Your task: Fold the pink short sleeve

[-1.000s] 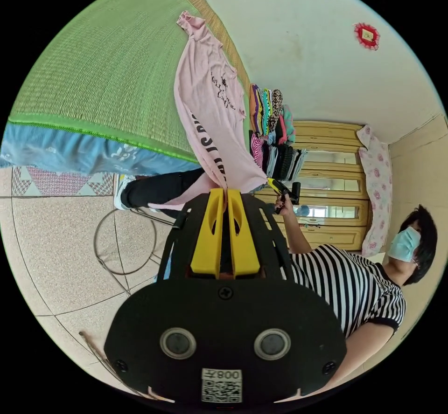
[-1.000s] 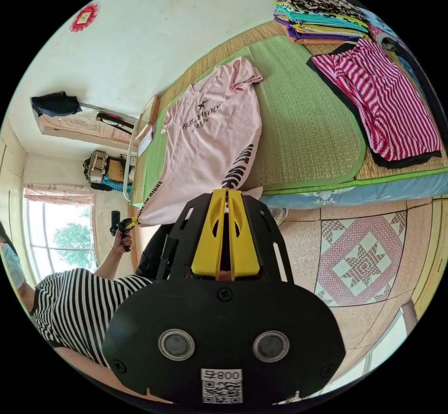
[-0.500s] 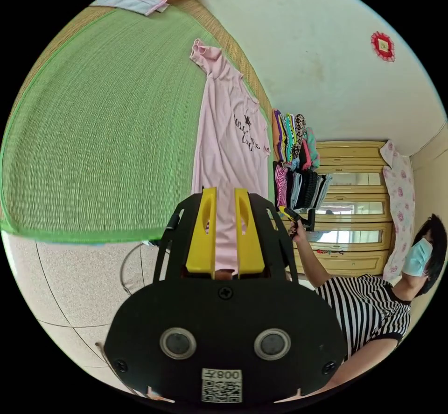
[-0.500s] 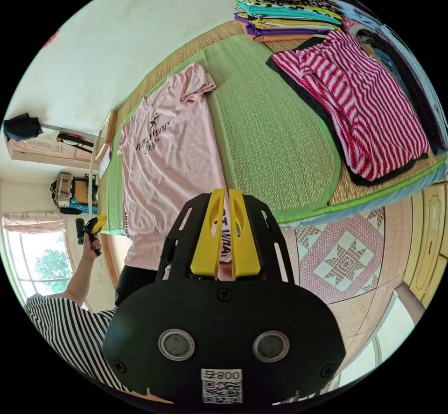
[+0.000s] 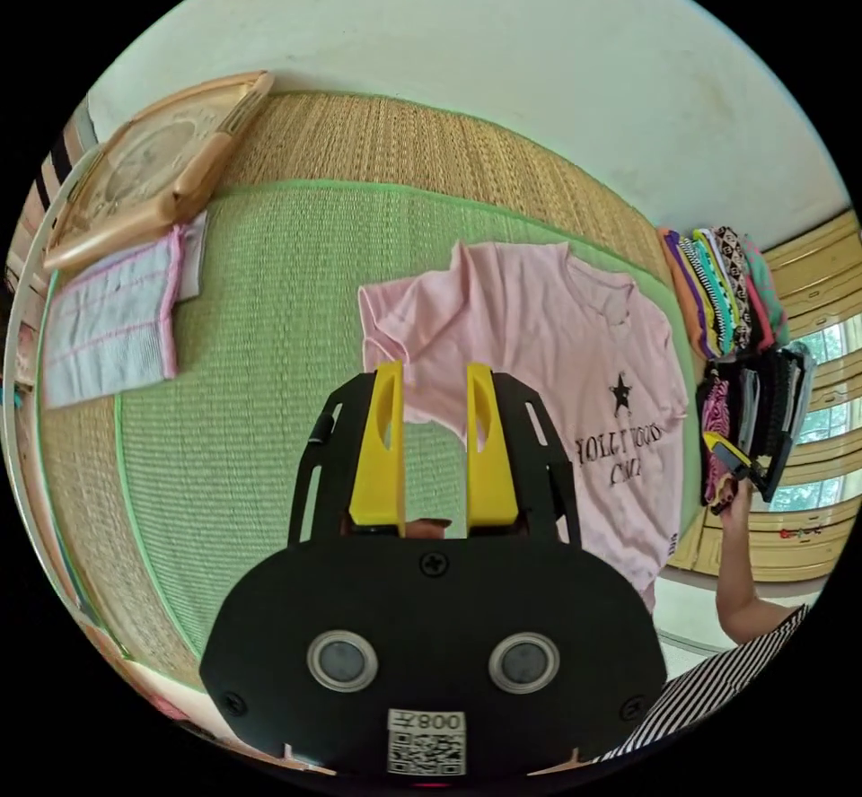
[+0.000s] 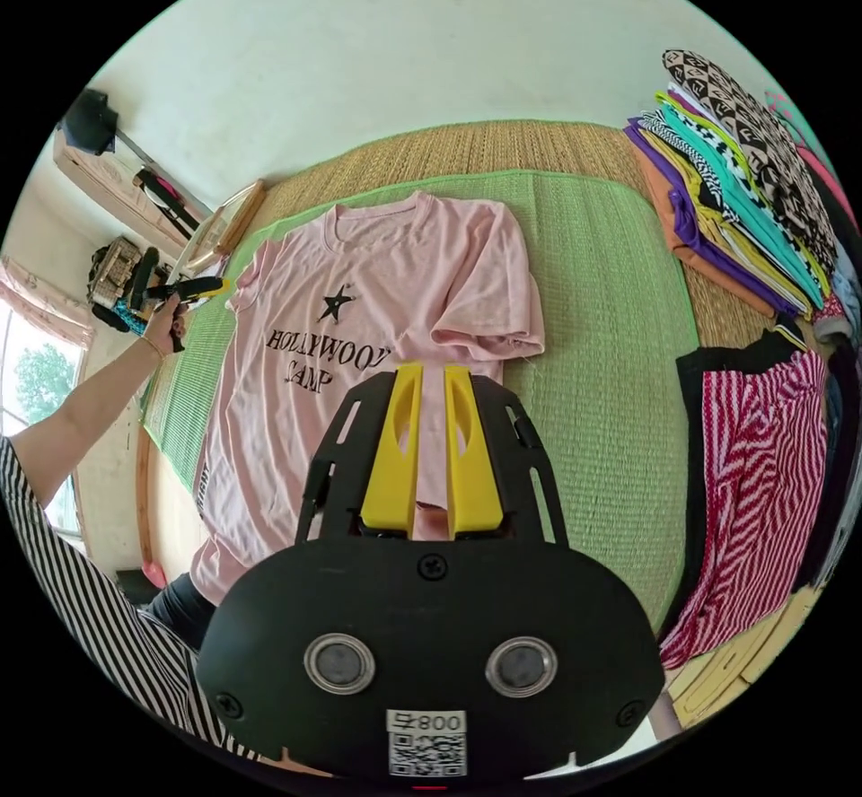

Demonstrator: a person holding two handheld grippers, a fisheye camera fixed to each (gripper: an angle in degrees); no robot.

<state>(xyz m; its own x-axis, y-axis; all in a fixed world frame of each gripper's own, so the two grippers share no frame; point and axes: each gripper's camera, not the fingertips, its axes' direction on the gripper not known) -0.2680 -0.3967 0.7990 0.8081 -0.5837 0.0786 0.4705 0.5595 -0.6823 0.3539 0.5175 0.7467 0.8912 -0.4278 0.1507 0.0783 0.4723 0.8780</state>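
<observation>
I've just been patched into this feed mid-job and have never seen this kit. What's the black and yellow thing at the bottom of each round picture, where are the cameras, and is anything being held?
Each round picture comes from a fisheye camera riding on a hand-held gripper; a person carries one in each hand. The black plate with two yellow jaws is that camera's own gripper. In the left gripper view, the left gripper has its jaws apart, gripping nothing. In the right gripper view, the right gripper also has a gap between its jaws, over the shirt's lower part. The pink shirt lies spread, print up, on a green mat, with its hem end hanging over the mat's edge. Beside it lie a stack of folded clothes and a striped garment. The left gripper, in a hand, also appears at the right gripper view's edge.
</observation>
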